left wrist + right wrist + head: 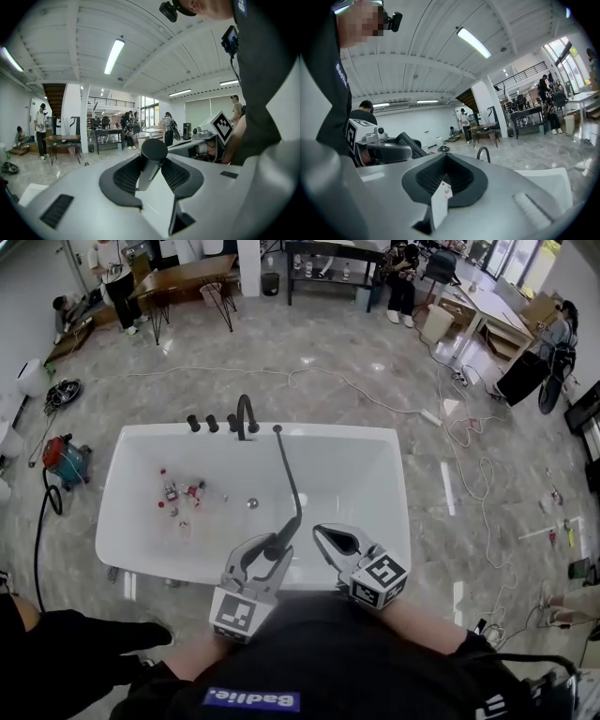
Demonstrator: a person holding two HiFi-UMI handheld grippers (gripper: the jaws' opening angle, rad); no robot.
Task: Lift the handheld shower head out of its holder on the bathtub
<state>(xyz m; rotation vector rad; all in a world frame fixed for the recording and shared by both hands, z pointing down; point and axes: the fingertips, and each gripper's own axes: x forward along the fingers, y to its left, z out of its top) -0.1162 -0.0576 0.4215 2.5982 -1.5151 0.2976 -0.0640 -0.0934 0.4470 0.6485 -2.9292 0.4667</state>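
The black handheld shower head (pixel 281 542) is up over the near rim of the white bathtub (pixel 375 435). My left gripper (pixel 270 547) is shut on its handle. Its black hose (pixel 292 479) runs back across the tub to the far rim beside the black faucet (pixel 246 416). In the left gripper view the round handle (pixel 152 152) stands upright, pinched between the ribbed pads (pixel 127 176). To the right, my right gripper (pixel 323 533) hovers over the same rim, shut and holding nothing. Its pads (pixel 461 180) enclose only an empty hollow.
Small red and white items (pixel 178 493) and a drain (pixel 251 503) lie on the tub floor. A red vacuum (pixel 66 457) stands left of the tub. Cables (pixel 469 427) trail over the marble floor on the right. Tables and people fill the far side.
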